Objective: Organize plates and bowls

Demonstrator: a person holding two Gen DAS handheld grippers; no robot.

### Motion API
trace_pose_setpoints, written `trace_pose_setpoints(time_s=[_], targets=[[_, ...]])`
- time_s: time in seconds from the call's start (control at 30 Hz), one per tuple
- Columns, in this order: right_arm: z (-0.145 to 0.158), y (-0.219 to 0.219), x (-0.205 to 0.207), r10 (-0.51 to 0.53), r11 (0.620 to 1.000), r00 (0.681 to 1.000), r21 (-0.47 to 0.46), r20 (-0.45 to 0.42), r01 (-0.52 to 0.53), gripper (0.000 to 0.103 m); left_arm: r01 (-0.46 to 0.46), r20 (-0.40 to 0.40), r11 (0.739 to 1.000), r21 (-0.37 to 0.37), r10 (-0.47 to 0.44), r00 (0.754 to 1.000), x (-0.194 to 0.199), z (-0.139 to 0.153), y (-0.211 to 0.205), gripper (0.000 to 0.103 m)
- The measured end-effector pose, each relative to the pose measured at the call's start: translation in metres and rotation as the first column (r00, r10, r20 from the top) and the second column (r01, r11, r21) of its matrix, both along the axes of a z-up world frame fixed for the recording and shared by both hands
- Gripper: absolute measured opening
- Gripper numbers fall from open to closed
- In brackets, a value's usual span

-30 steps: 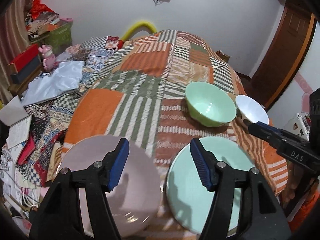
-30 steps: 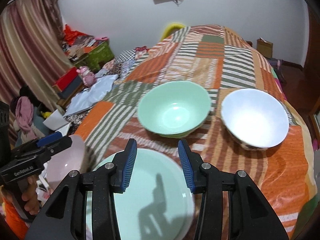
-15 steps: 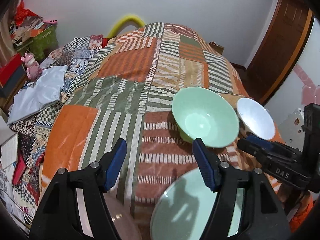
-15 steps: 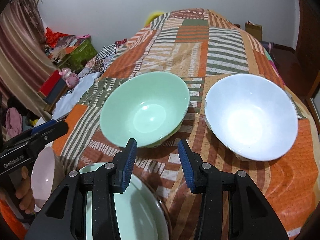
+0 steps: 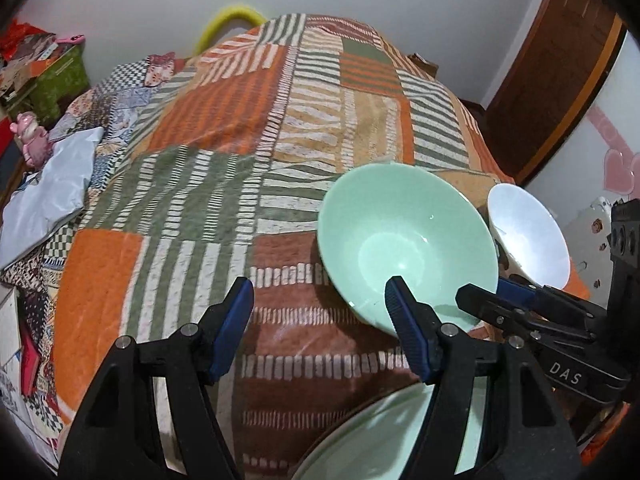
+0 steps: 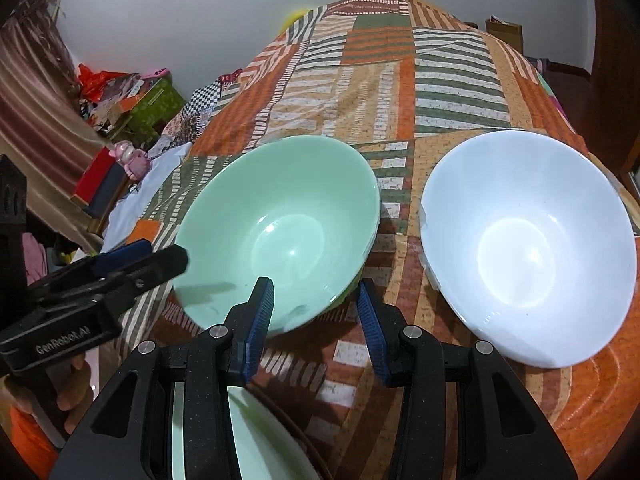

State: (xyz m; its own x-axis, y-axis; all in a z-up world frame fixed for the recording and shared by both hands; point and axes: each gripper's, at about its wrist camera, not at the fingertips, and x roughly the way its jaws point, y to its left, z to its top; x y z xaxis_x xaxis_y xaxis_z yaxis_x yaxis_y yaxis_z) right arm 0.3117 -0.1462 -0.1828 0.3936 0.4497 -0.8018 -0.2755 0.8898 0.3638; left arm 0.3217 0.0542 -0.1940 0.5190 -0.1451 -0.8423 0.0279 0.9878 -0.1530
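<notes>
The green bowl (image 6: 280,232) sits on the bed's patchwork quilt (image 5: 192,184) just left of the white bowl (image 6: 528,240), beyond a green plate (image 5: 384,440), with the right gripper (image 6: 316,320) straddling its near rim unclenched, apparently to grasp it, and the left gripper (image 5: 320,328) empty, spread.

Both grippers, the left gripper (image 5: 316,320) and the right gripper (image 6: 316,312), are wearing black frames, bumpy blue pads and shiny silver screws. White letters are showing on their sides. An orange sleeve (image 6: 28,436) is peeking out.
</notes>
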Motion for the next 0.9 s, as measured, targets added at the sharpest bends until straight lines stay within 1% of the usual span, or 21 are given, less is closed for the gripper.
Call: trace_pose_setpoints(time_s=[0.07, 0.17, 0.23, 0.4, 0.5, 0.6, 0.7, 0.8, 0.9], targets=[[-0.002, 0.002, 0.002, -0.004, 1.0, 1.0, -0.009, 0.001, 0.004, 0.039, 0.012, -0.013, 1.0, -0.001, -0.012, 1.0, 0.007, -0.005, -0.004, 0.068], [-0.001, 0.005, 0.002, 0.003, 1.0, 1.0, -0.023, 0.025, -0.002, 0.039, 0.03, -0.031, 1.0, -0.005, -0.031, 0.999, 0.014, -0.012, -0.011, 0.065], [-0.002, 0.007, 0.002, 0.007, 0.999, 0.999, -0.038, 0.032, -0.005, 0.039, 0.031, -0.037, 1.0, -0.006, -0.031, 0.999, 0.017, -0.015, -0.013, 0.061], [-0.002, 0.007, 0.008, 0.008, 0.999, 1.0, -0.034, 0.028, -0.007, 0.039, 0.024, -0.078, 1.0, -0.017, -0.026, 0.997, 0.025, -0.026, -0.014, 0.04], [-0.003, 0.007, 0.009, 0.013, 0.999, 0.999, -0.041, 0.03, -0.012, 0.038, 0.03, -0.098, 0.999, -0.033, -0.033, 0.995, 0.027, -0.031, -0.015, 0.034], [-0.004, 0.004, 0.01, 0.004, 1.0, 1.0, -0.02, 0.024, -0.004, 0.031, 0.036, -0.098, 0.999, -0.037, -0.039, 0.994, 0.028, -0.033, -0.017, 0.031], [-0.004, 0.004, 0.01, 0.004, 1.0, 1.0, -0.015, 0.022, -0.004, 0.031, 0.037, -0.096, 0.999, -0.032, -0.04, 0.995, 0.028, -0.034, -0.019, 0.028], [-0.004, 0.004, 0.009, 0.008, 1.0, 1.0, -0.025, 0.025, -0.007, 0.03, 0.045, -0.087, 0.999, -0.015, -0.046, 0.995, 0.026, -0.033, -0.021, 0.028], [-0.005, 0.002, 0.008, 0.006, 1.0, 1.0, -0.013, 0.013, -0.006, 0.03, 0.05, -0.085, 0.999, -0.003, -0.05, 0.995, 0.025, -0.03, -0.023, 0.028]])
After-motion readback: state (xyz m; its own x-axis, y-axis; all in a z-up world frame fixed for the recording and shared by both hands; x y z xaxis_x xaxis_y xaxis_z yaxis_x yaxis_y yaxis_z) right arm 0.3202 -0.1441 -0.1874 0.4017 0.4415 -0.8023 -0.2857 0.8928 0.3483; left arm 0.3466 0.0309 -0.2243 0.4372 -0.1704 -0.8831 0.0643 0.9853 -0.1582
